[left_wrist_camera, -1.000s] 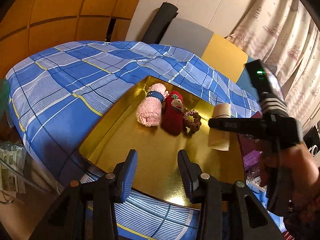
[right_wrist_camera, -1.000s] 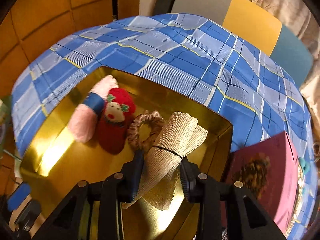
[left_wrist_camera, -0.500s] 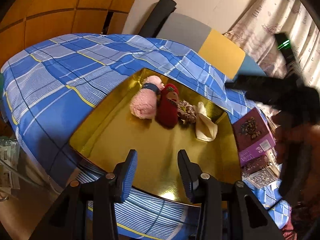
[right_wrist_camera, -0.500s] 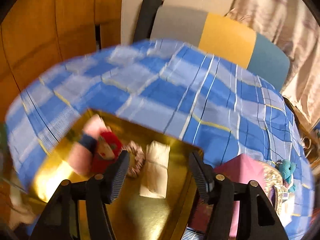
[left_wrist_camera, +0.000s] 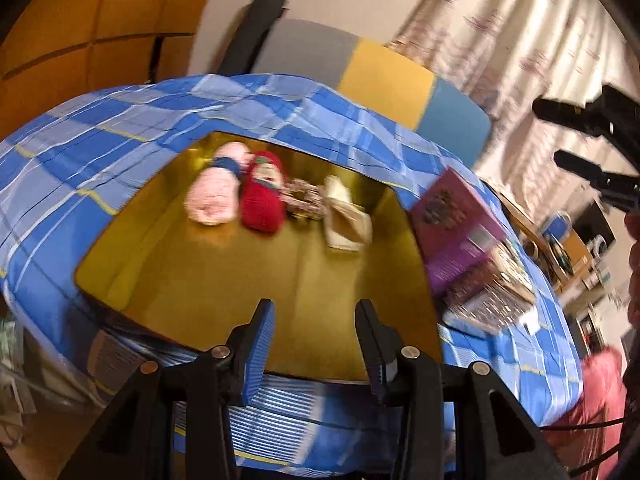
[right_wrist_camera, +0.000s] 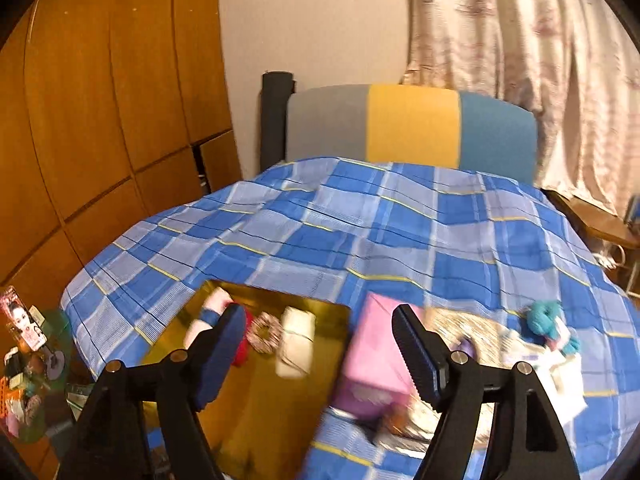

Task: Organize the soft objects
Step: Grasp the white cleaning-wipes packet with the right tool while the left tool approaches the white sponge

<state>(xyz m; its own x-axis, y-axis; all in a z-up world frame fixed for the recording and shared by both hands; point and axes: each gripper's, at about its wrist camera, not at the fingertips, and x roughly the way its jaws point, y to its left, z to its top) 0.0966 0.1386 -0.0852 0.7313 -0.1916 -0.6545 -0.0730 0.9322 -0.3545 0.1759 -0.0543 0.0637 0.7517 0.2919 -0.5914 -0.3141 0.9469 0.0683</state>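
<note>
A gold tray (left_wrist_camera: 224,280) lies on the blue plaid bed. In it, in a row, lie a pink rolled towel (left_wrist_camera: 214,196), a red plush roll (left_wrist_camera: 262,196), a brown scrunchie (left_wrist_camera: 304,200) and a cream rolled cloth (left_wrist_camera: 344,216). My left gripper (left_wrist_camera: 314,354) is open and empty over the tray's near edge. My right gripper (right_wrist_camera: 318,354) is wide open and empty, raised well above the tray (right_wrist_camera: 256,400); the cream cloth (right_wrist_camera: 296,340) lies below it. The right gripper also shows at the right edge of the left wrist view (left_wrist_camera: 580,140).
A purple box (left_wrist_camera: 452,224) stands right of the tray, with a patterned flat packet (left_wrist_camera: 488,300) beside it. A teal plush toy (right_wrist_camera: 548,320) lies on the bed to the right. A grey, yellow and blue headboard (right_wrist_camera: 412,124) is behind. Clutter (right_wrist_camera: 28,360) sits at the left.
My right gripper let go of the cream cloth in the tray, opened wide and rose up and back. My left gripper swung slightly right; the tray items stayed put.
</note>
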